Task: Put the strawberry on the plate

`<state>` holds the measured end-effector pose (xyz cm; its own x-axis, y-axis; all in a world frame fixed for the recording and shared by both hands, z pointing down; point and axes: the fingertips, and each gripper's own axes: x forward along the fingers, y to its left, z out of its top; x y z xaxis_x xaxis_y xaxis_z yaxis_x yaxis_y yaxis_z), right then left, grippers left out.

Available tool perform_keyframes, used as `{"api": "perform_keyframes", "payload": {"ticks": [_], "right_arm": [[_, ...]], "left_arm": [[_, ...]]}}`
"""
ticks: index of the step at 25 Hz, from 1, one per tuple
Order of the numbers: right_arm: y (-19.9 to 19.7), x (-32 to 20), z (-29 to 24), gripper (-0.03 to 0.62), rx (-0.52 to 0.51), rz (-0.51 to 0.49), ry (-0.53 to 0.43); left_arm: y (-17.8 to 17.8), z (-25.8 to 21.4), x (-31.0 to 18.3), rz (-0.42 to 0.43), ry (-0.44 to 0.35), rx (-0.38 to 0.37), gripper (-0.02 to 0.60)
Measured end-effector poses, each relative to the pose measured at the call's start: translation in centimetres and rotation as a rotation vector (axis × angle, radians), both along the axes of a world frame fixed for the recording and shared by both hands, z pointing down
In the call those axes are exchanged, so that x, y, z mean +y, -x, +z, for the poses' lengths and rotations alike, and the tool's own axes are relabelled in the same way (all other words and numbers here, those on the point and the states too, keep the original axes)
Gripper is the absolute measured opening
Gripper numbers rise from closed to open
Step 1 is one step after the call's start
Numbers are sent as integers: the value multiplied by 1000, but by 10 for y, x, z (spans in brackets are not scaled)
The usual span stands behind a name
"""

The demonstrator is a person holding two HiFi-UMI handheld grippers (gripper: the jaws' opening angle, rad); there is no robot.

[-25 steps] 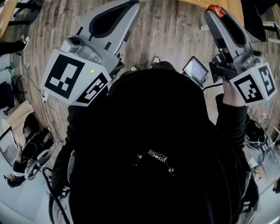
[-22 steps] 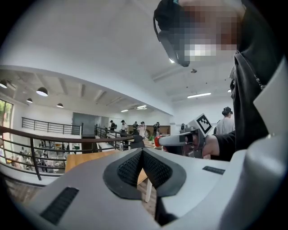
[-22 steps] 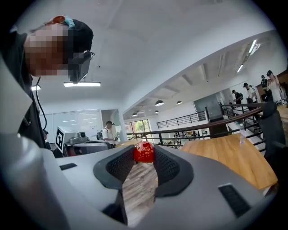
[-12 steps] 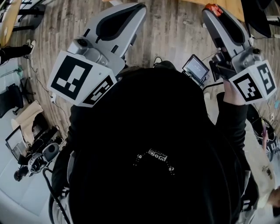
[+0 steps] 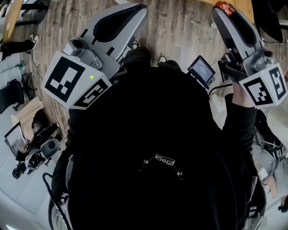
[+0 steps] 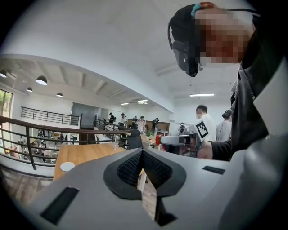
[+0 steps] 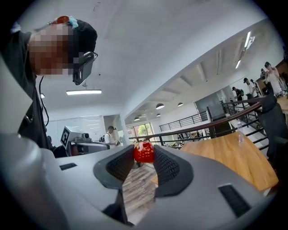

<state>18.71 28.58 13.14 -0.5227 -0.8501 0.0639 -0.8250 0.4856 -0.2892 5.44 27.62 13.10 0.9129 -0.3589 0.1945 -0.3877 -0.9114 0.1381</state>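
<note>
Gripping 1 strawberry (image 7: 143,153) in R tongs (image 7: 144,150) | L tongs (image 6: 141,151) closed

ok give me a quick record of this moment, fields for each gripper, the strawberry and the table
left gripper: jaws together at the tips, nothing between them
right gripper: shut on the strawberry, pinched at the jaw tips
strawberry: red, held up in the air, not on any plate
wooden table: ahead of the left gripper, apart from both grippers
white disc: small and round, lying on the table; too small to tell if it is the plate
task state: strawberry not yet set down
</note>
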Motion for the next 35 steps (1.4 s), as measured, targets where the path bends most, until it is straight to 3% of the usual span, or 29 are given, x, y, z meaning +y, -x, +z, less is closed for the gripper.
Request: {"api": "perform_keyframes", "payload": {"ticks": [10, 16, 25, 35], "right_arm": [[-42, 25, -24, 141, 11, 121, -44], [-69, 27, -7, 141, 6, 175, -64], [-75, 9, -3, 142, -35, 219, -51], [-72, -21, 2, 142, 56, 254, -5]], "left_arm": [[-36, -22, 0, 96, -25, 40, -2], [-68, -1, -2, 159, -28, 27, -2], [-70, -3, -23, 193, -16, 7, -2], [-55, 12, -60, 202, 32, 16, -2]]}}
